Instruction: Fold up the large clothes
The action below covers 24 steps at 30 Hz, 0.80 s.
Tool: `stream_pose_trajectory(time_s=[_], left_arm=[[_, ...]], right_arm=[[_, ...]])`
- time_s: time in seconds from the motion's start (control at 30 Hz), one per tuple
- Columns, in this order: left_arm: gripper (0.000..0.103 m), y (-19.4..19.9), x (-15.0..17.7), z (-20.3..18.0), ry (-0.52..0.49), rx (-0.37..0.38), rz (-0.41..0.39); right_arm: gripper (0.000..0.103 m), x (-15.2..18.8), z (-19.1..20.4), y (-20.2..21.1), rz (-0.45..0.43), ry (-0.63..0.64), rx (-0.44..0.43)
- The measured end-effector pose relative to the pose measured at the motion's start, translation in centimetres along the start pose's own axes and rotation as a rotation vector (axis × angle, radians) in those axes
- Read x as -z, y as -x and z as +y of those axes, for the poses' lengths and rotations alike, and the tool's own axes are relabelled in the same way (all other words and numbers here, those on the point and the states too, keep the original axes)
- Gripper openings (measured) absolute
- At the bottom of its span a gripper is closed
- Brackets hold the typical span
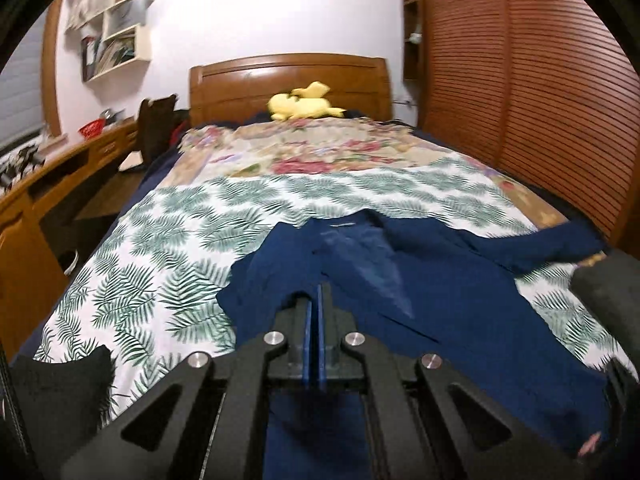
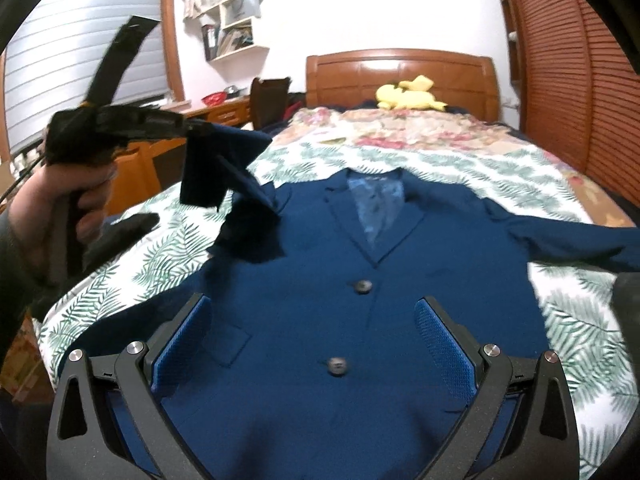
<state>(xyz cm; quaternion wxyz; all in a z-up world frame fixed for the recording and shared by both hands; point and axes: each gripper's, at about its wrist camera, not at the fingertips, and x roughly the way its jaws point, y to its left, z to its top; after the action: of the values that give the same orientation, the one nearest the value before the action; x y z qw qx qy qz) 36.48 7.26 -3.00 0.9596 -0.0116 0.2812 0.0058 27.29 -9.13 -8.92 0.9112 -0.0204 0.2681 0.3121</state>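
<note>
A navy blazer (image 2: pixel 320 264) lies face up on the leaf-print bedcover (image 2: pixel 580 320), with two buttons and its collar pointing toward the headboard. My left gripper (image 2: pixel 192 126), held by a hand (image 2: pixel 48 200), is shut on the blazer's left sleeve (image 2: pixel 224 152) and holds it lifted over the jacket's shoulder. In the left wrist view its jaws (image 1: pixel 315 292) are pressed together with navy cloth bunched around the tips. My right gripper (image 2: pixel 312 304) hovers open above the blazer's lower front with nothing between its pads. The other sleeve (image 2: pixel 580 244) stretches out flat to the right.
A yellow plush toy (image 2: pixel 408 96) lies by the wooden headboard (image 2: pixel 400 76) on a floral quilt (image 2: pixel 400 128). A wooden desk (image 1: pixel 60 168) runs along the bed's left side. Louvered wardrobe doors (image 1: pixel 520 80) stand close on the right.
</note>
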Motion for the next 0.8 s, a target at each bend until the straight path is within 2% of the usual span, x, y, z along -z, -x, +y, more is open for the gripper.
stream_pose_trajectory(time_s=[0.23, 0.43, 0.5, 0.57, 0.8], left_arm=[[0.0, 2.3, 2.6, -3.8, -0.04, 0.021, 0.013], [0.008, 4.3, 5.1, -4.6, -0.046, 0.058, 0.064], [0.012, 5.1, 5.8, -4.7, -0.058, 0.059, 0.06], [0.02, 6.1, 6.3, -4.6, -0.066, 0.058, 0.044], [0.027, 9.6, 8.7, -3.0, -0.022, 0.083, -0.004]], right_arm=[[0.103, -0.3, -1.9, 1.4, -0.015, -0.014, 0.05], [0.103, -1.0, -1.7, 2.1, -0.023, -0.022, 0.043], [0.103, -1.2, -1.4, 2.1, -0.025, -0.022, 0.043], [0.103, -1.4, -1.2, 1.6, -0.02, -0.022, 0.049], [0.103, -1.2, 0.0, -0.9, 0.024, -0.018, 0.038]])
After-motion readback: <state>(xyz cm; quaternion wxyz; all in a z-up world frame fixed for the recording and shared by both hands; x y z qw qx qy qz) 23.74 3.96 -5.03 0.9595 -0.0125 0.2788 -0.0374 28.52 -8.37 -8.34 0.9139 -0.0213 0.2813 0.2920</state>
